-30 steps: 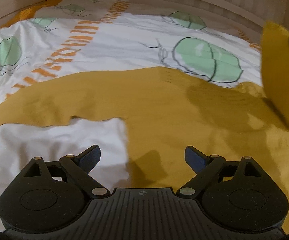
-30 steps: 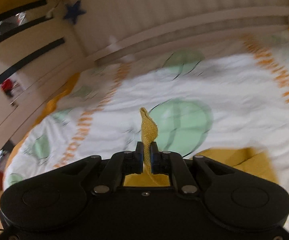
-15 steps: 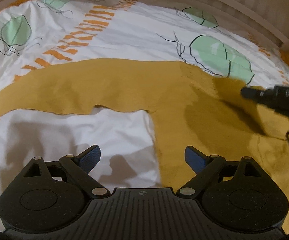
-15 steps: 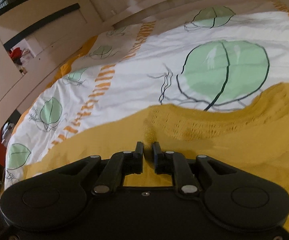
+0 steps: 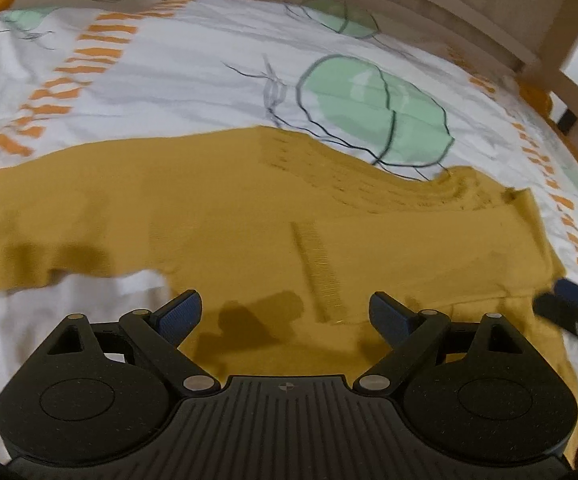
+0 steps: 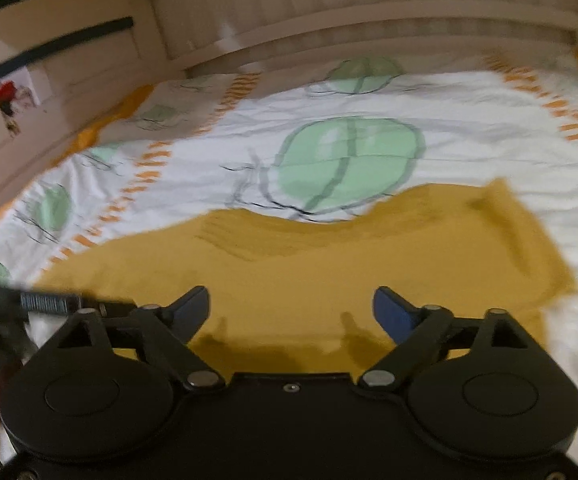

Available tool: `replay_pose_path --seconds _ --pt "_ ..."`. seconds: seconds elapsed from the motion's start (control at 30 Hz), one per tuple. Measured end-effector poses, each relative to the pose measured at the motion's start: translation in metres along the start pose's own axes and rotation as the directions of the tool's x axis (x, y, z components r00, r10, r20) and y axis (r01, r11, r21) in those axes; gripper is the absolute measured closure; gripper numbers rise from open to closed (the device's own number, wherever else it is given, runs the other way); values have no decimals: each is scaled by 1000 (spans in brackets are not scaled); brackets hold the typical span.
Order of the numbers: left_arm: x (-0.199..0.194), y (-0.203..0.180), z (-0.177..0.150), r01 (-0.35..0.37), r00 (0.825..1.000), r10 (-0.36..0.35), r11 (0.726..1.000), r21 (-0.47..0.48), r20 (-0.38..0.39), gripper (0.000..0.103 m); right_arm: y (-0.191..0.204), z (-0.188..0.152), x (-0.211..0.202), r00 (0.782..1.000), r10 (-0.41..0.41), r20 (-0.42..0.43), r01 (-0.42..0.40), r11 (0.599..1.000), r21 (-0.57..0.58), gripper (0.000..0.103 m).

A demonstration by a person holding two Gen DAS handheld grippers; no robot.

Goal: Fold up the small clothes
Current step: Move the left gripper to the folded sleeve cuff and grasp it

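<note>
Bedspread [image 5: 209,76], sweater [image 5: 249,220] below spread jaws

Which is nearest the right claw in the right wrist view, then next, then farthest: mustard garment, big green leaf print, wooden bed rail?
1. Mustard garment, directly under the right claw.
2. Green leaf print, beyond it, centre.
3. Wooden bed rail, farthest, at the top.

Right wrist view: our right gripper [image 6: 291,312] has its jaws spread wide, nothing between them, above the mustard sweater [image 6: 329,264]. Sweater lies flat on the bed's leaf-print duvet [image 6: 329,100], right sleeve folded in over the body. Left gripper [image 6: 53,303] pokes in at left edge, blurred. Wooden bed frame [image 6: 369,28] behind. Frame motion-blurred.
</note>
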State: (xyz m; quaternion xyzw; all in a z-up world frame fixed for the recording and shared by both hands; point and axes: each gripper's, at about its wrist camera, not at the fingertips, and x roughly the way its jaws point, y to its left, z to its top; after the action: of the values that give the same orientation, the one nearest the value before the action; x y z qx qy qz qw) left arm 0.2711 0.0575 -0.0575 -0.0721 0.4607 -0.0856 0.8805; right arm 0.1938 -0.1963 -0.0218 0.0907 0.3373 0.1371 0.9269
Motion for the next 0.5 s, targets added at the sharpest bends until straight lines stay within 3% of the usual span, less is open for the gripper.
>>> replay_pose_path --seconds 0.13,0.33,0.5 --pt "19 -12 4 15 999 -15 1000 -3 -38 23 -14 -18 -10 999 -39 3 39 998 -41 3" --pt "39 -22 6 2 998 -2 1000 -12 -62 23 -40 -29 -7 1000 -9 -1 9 1000 17 3" --pt "46 -29 9 -7 999 8 1000 3 -48 27 -54 -36 5 999 -33 -26 35 997 70 3"
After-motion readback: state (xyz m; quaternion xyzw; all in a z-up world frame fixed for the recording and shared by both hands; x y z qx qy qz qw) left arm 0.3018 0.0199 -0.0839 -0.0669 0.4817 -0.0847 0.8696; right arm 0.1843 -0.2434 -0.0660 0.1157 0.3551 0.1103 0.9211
